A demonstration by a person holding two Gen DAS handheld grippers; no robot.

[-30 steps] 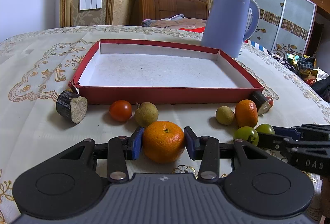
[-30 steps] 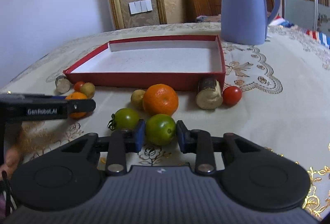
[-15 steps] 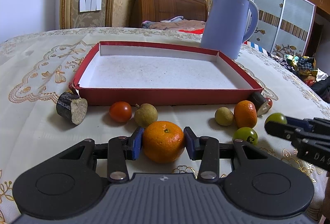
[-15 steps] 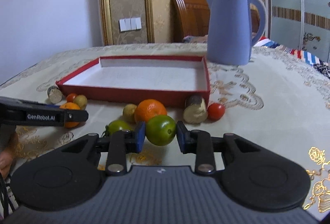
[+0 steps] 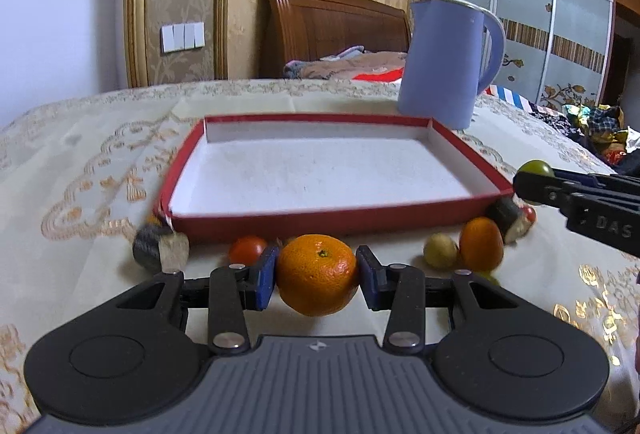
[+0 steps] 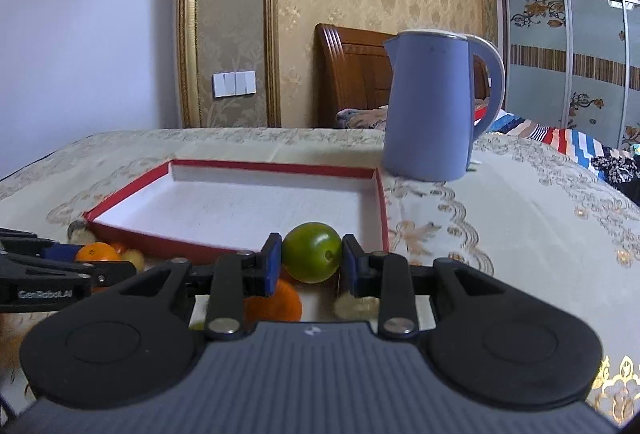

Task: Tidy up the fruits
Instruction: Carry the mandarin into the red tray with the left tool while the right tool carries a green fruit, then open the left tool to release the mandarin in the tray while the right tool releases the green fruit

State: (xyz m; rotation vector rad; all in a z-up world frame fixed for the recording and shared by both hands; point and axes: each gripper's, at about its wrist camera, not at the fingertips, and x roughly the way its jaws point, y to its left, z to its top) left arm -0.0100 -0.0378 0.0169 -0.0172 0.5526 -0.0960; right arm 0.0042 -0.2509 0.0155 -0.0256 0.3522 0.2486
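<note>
Cream embroidered tablecloth (image 5: 100,170) covers the table, with a tall lilac plastic kettle (image 5: 444,62) behind a shallow red-walled, white-floored cardboard tray (image 5: 340,222). Just before the tray, the left gripper (image 5: 317,276) clamps a round orange mandarin (image 5: 317,274) across its widest part; its firm, pebbled peel should hold well. Over the tray's near right corner, the right gripper (image 6: 308,264) pinches a smaller glossy green tomato (image 6: 312,252), smooth, light and probably bruisable, so gentle pressure suits it.
</note>
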